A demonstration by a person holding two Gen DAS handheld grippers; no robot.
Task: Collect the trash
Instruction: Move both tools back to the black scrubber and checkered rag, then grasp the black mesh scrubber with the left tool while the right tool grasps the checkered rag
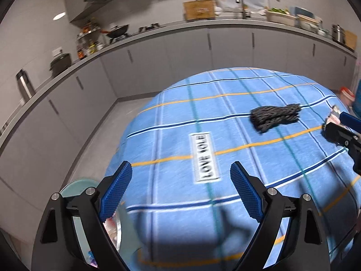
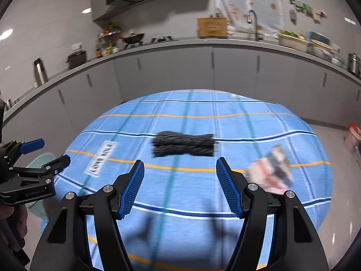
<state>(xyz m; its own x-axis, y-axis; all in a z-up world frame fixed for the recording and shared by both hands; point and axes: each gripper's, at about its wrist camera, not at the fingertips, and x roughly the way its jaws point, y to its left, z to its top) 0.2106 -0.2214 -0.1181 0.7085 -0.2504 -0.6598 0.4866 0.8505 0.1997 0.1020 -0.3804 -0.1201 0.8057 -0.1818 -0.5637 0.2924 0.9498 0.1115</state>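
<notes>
A dark crumpled wrapper (image 2: 183, 145) lies on the round table with a blue checked cloth (image 2: 203, 203); in the left wrist view the wrapper (image 1: 274, 117) is at the right. A pink and white snack packet (image 2: 270, 171) lies to its right. My right gripper (image 2: 180, 185) is open and empty, hovering just short of the dark wrapper. My left gripper (image 1: 181, 192) is open and empty over the table's left side, above the rim of a pale green bin (image 1: 77, 186). It also shows in the right wrist view (image 2: 53, 153).
A white "LOVE" label (image 1: 204, 157) is sewn on the cloth. The green bin (image 2: 41, 164) stands beside the table's left edge, with colourful trash inside. A grey kitchen counter (image 1: 158, 28) with cabinets runs behind. A red-lidded container (image 2: 353, 135) sits on the floor at right.
</notes>
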